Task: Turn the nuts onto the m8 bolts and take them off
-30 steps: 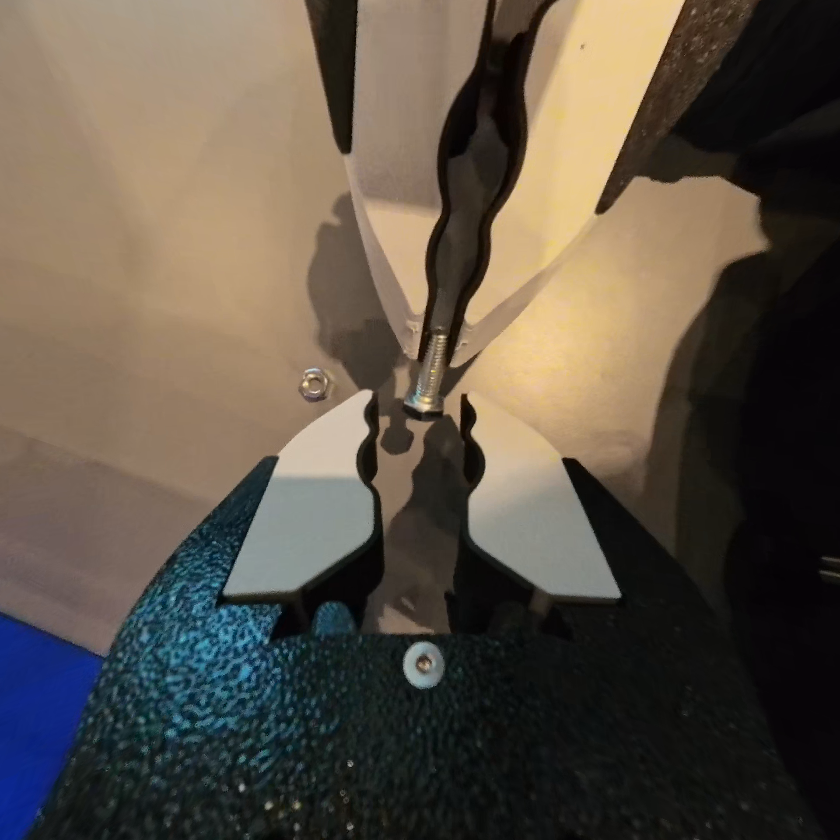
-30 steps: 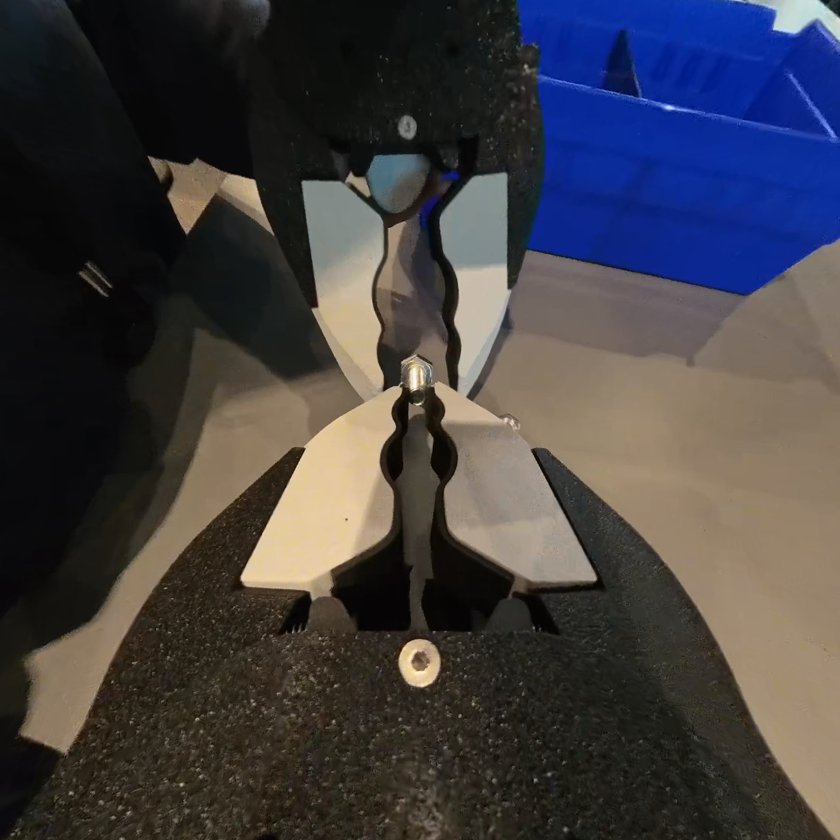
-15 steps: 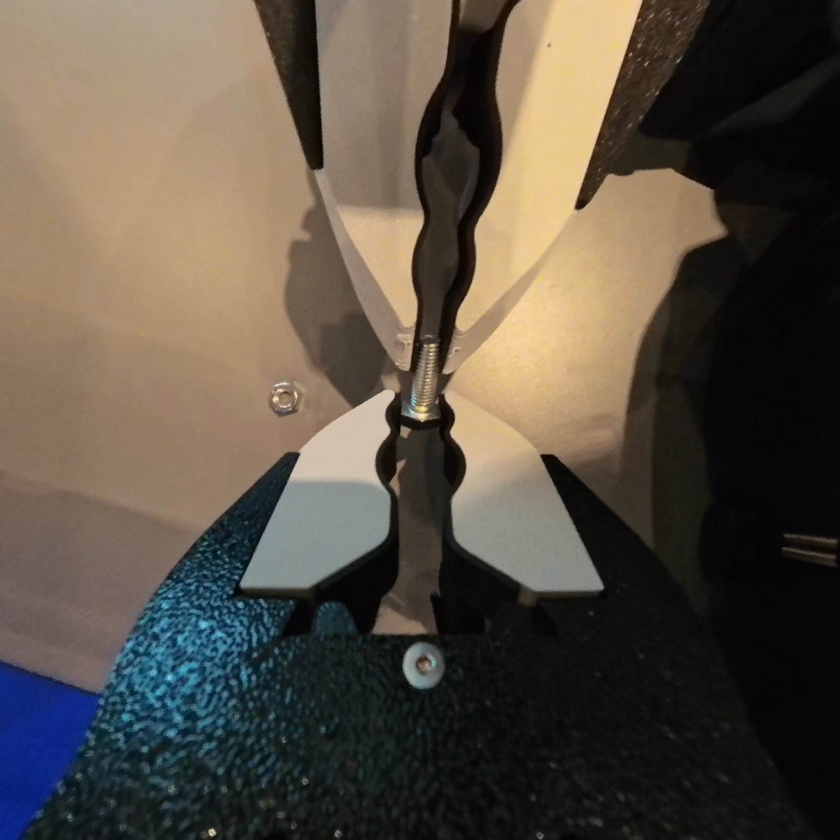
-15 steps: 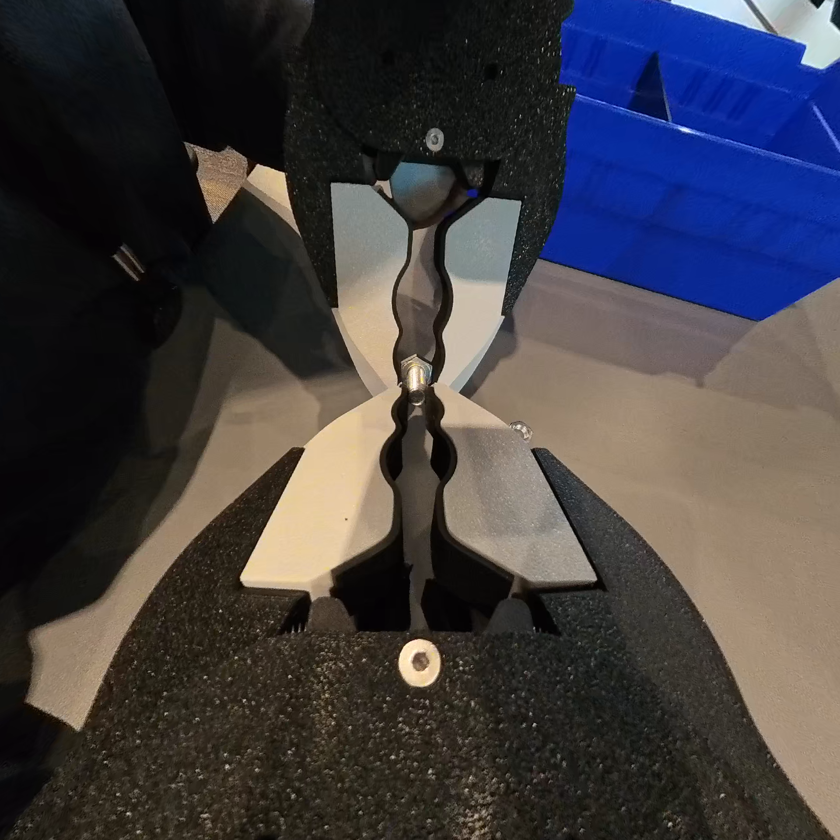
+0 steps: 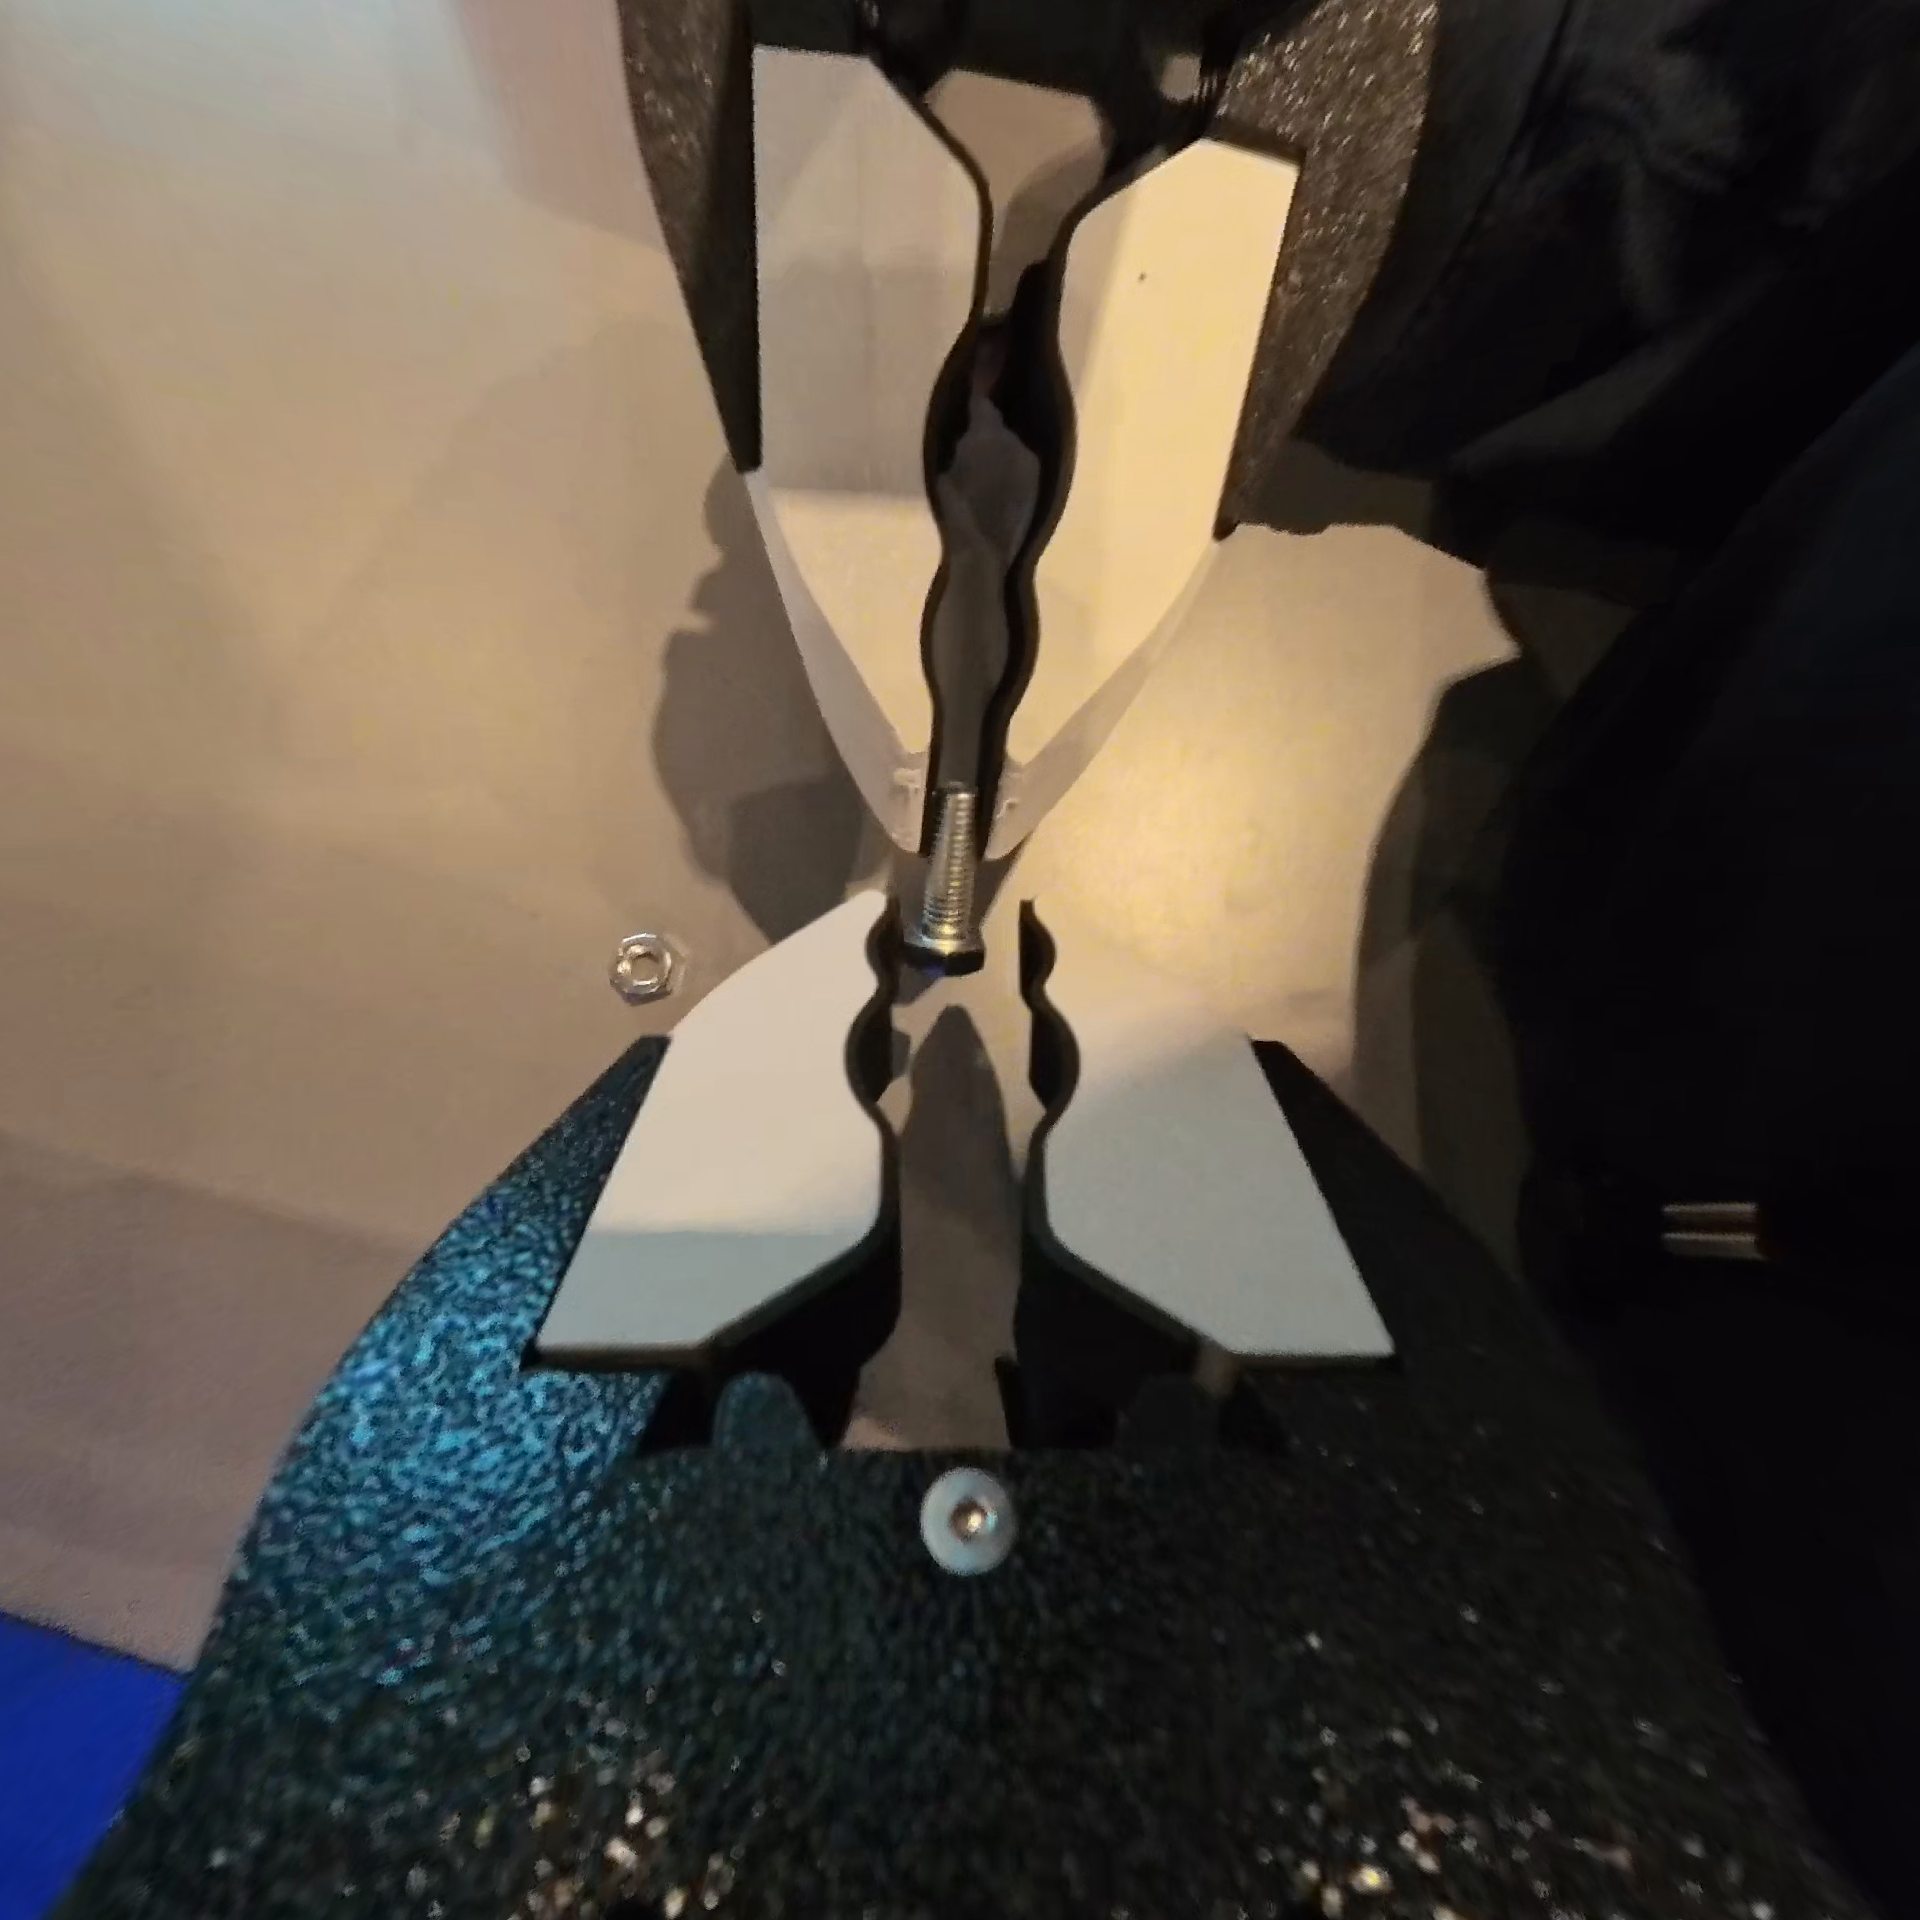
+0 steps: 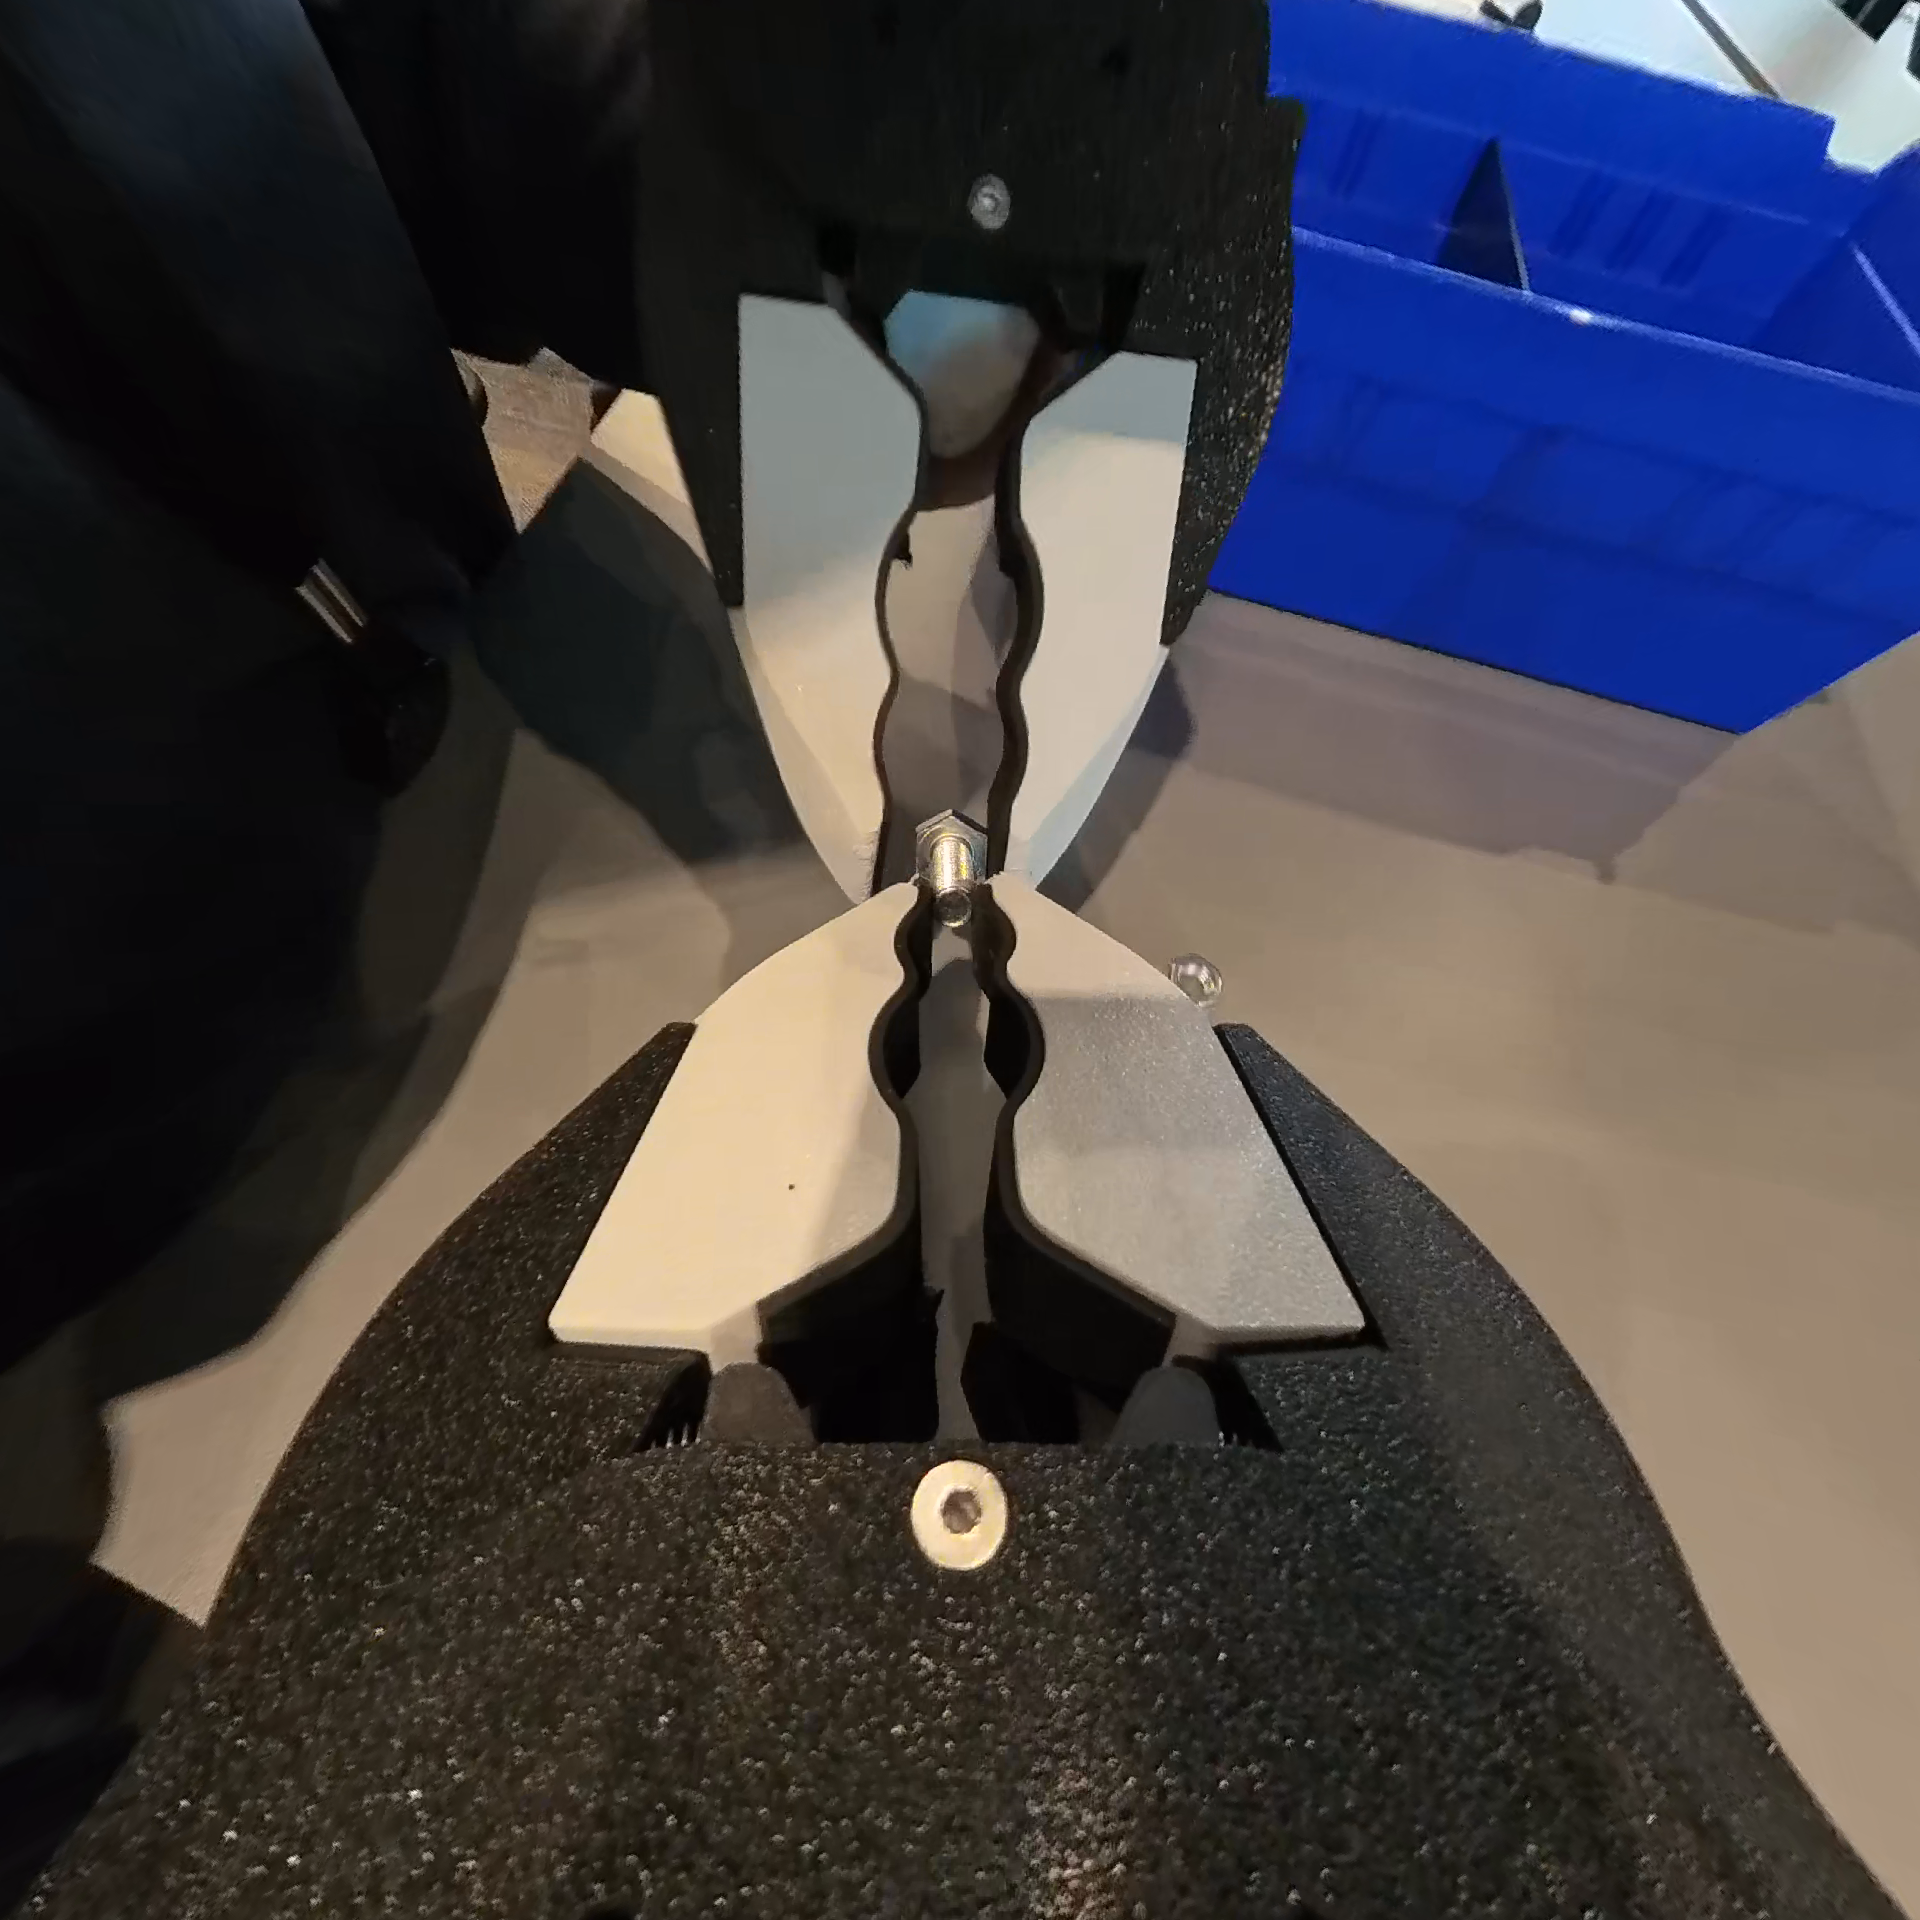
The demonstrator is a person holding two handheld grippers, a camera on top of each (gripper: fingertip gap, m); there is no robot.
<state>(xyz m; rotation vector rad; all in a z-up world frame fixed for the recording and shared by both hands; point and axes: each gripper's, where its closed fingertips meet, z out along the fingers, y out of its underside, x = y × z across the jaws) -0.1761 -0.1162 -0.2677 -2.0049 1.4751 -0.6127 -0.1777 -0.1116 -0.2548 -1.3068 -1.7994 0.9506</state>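
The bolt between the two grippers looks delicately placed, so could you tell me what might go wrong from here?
1. The right gripper pinches the bolt only at its threaded tip, so it may tilt or slip out.
2. The left gripper stands open around the hex head, with a clear gap on one side; closing off-centre could knock the bolt askew.
3. The loose nut lies on the table beside the left fingers and could be nudged away.

Silver bolt (image 5: 940,894); silver nut (image 5: 642,968); blue bin (image 6: 1558,436).

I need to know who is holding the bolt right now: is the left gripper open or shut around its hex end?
Open. The left gripper has a visible gap between its right pad and the bolt, whose threaded end the right gripper clamps.
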